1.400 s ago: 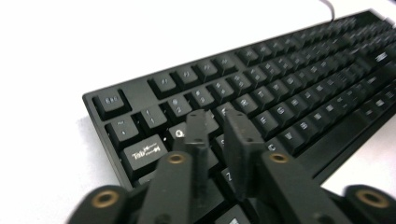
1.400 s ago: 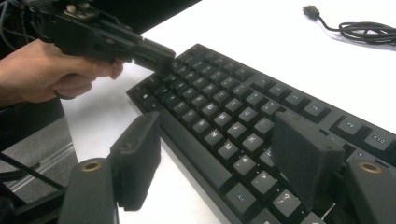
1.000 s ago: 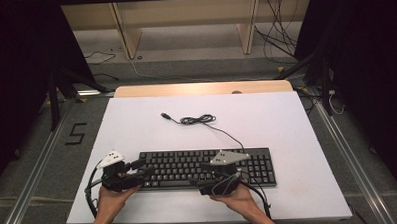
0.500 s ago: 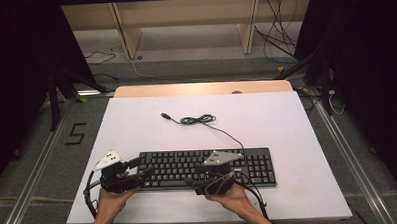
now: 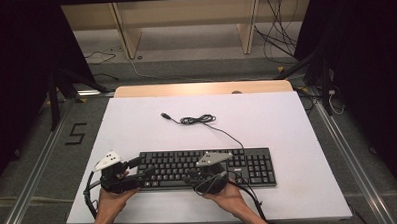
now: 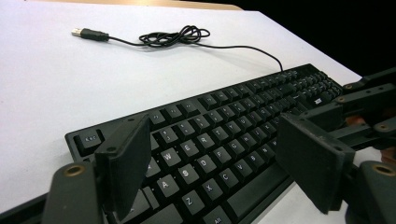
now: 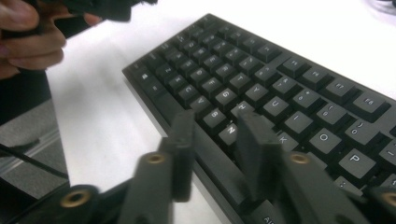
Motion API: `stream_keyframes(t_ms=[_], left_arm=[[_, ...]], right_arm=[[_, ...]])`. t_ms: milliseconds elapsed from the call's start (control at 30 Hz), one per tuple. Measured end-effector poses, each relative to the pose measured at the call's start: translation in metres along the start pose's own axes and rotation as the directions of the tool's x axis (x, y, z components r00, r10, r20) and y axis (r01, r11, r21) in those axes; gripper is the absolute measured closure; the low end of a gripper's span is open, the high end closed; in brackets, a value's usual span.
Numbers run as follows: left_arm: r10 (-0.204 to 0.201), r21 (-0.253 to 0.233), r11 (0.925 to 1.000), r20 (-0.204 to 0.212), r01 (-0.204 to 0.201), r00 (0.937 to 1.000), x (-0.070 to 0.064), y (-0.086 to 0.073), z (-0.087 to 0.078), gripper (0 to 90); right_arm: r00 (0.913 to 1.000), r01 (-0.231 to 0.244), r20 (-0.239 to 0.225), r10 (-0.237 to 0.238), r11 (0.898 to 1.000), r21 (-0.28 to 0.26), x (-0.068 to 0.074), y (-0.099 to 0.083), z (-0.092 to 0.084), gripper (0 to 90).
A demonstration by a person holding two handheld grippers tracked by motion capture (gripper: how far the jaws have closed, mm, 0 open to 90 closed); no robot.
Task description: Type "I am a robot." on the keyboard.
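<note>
While both hover, keyboard (image 5: 208, 166) lies under each hand-held gripper (image 5: 138, 173).

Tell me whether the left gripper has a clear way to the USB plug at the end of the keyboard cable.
Probably yes. The left gripper sits open at the keyboard and its left end; the USB plug lies beyond on bare white table, nothing between them.

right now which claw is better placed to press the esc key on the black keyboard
Left. The left claw hangs open over the left end of the black keyboard, its jaws just beside the Esc key at the corner. The right claw sits near the middle, around the N key.
</note>
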State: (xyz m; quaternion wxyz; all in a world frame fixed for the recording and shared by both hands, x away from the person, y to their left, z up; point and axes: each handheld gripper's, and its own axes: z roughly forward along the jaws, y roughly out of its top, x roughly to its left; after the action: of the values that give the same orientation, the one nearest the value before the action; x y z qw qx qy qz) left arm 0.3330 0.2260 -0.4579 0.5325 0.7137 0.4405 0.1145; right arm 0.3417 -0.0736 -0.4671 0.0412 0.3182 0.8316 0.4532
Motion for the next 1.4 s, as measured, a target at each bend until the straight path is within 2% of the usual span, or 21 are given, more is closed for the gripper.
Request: stream_keyframes(t_ms=[200, 400, 833, 900, 1033, 1167, 1200, 1267, 1400], left_arm=[[0.004, -0.004, 1.0, 0.002, -0.004, 1.0, 0.0, 0.0, 0.0, 26.3], [0.007, -0.005, 1.0, 0.005, -0.007, 1.0, -0.001, 0.0, 0.0, 26.3], [0.008, -0.008, 0.9999, 0.006, -0.007, 1.0, -0.001, 0.0, 0.0, 26.1], [0.007, -0.007, 1.0, 0.006, -0.007, 1.0, -0.001, 0.0, 0.0, 26.1], [0.009, -0.004, 1.0, 0.003, -0.009, 1.0, -0.001, 0.0, 0.0, 26.1], [0.009, -0.005, 0.9999, 0.002, -0.009, 1.0, -0.001, 0.0, 0.0, 26.1], [0.008, -0.004, 1.0, 0.002, -0.008, 1.0, 0.0, 0.0, 0.0, 26.1], [0.009, -0.003, 1.0, 0.001, -0.009, 1.0, 0.0, 0.0, 0.0, 26.1], [0.008, -0.001, 1.0, 0.001, -0.008, 1.0, 0.0, 0.0, 0.0, 26.2]], right_arm=[[0.9998, 0.015, 0.009, -0.015, 0.999, 0.035, 0.001, -0.002, 0.007, 84.4], [0.9996, 0.024, 0.016, -0.025, 0.998, 0.059, 0.0, -0.004, 0.012, 90.0], [0.9991, 0.033, 0.024, -0.036, 0.996, 0.084, 0.001, -0.006, 0.019, 90.0], [0.9986, 0.038, 0.033, -0.042, 0.994, 0.101, 0.001, -0.007, 0.021, 90.0], [0.9977, 0.051, 0.038, -0.055, 0.994, 0.094, 0.002, -0.008, 0.022, 90.0], [0.9983, 0.043, 0.036, -0.047, 0.995, 0.092, 0.001, -0.008, 0.021, 90.0], [0.9987, 0.034, 0.036, -0.037, 0.996, 0.086, 0.001, -0.008, 0.021, 90.0], [0.9995, 0.02, 0.022, -0.021, 0.997, 0.071, -0.001, -0.006, 0.018, 83.3], [1.0, 0.004, 0.0, -0.004, 1.0, 0.008, -0.003, -0.002, 0.009, 78.2]])
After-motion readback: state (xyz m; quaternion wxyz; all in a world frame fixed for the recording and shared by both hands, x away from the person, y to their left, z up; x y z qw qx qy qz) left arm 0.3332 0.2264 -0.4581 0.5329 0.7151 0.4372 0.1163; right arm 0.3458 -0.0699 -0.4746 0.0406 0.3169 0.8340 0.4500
